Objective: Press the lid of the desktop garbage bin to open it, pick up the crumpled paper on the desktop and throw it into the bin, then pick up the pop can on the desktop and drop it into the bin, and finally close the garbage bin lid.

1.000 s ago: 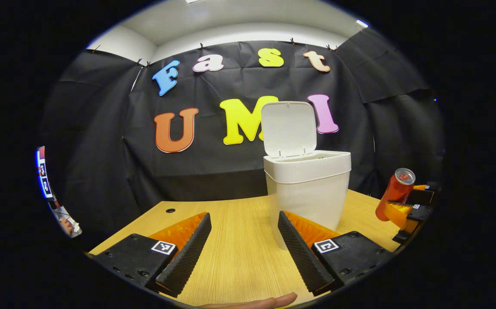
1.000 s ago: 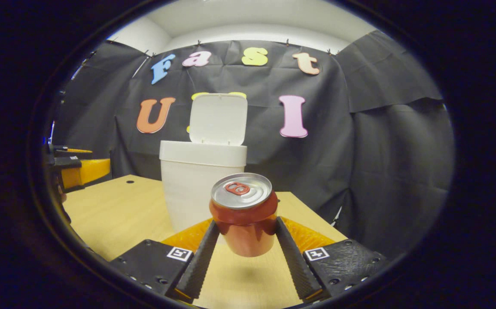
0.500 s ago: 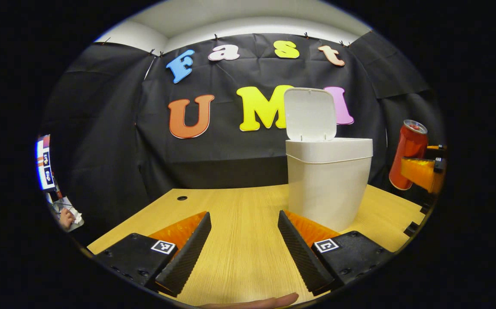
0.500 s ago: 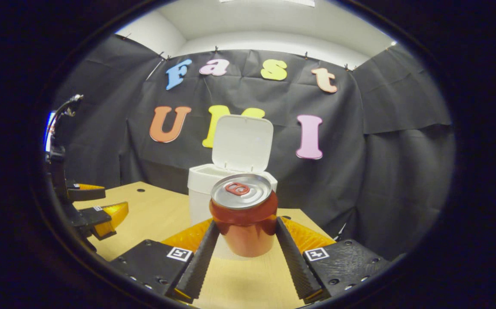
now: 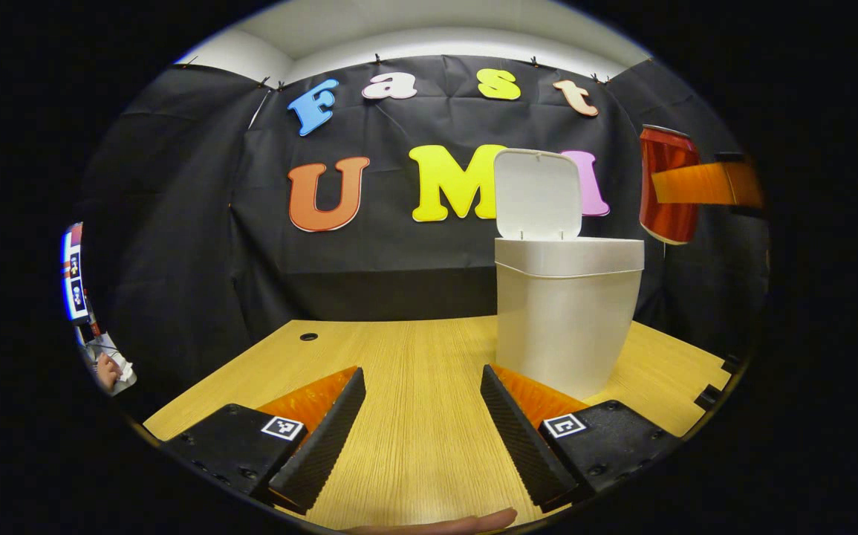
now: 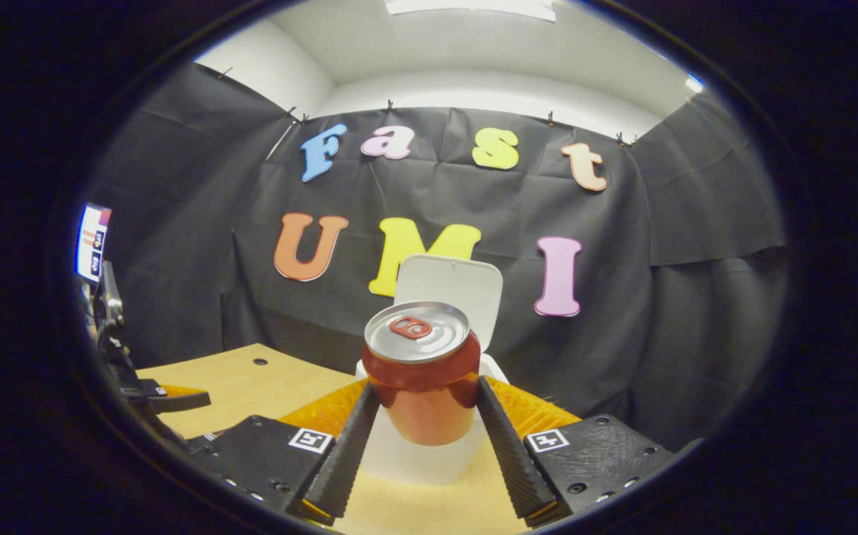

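Right gripper (image 6: 423,423): fingers clenched on the upright red pop can (image 6: 421,375), held aloft, higher than the white bin (image 5: 566,312); ribbed finger faces. Left gripper (image 5: 421,423): released, fingers wide apart, low over the wood-grain table (image 5: 414,386). Bin lid (image 5: 538,195): raised upright, smooth plastic.

A recording booth: black cloth wall (image 5: 176,223) behind a wooden desk (image 5: 414,386).

No legible txt; can (image 6: 421,371) label maybe unreadable.
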Action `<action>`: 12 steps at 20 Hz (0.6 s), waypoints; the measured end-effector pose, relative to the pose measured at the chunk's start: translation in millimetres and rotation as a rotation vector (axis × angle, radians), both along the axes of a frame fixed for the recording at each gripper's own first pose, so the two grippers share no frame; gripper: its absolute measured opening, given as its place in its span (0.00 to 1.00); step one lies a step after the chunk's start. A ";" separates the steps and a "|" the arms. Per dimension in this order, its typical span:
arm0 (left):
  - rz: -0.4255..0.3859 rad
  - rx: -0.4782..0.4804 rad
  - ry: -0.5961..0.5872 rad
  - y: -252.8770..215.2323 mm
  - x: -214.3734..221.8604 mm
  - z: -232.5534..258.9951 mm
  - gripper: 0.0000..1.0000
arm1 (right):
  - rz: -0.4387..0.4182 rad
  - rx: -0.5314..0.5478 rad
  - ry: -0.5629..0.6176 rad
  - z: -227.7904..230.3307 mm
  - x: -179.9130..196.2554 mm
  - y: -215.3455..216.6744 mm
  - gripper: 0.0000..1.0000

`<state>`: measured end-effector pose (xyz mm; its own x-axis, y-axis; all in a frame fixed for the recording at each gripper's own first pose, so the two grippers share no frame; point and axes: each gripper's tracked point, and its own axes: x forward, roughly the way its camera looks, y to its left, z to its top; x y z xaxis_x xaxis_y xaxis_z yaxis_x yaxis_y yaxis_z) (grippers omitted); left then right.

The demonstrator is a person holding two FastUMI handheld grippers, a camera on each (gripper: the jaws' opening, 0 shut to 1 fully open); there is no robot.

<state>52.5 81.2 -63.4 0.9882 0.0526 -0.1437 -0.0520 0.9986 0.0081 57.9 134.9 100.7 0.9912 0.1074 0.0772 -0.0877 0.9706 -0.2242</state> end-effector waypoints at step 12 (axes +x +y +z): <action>-0.012 -0.035 0.011 6.3 3.8 -10.4 1.00 | -0.057 -0.010 0.001 52.7 74.8 8.8 0.80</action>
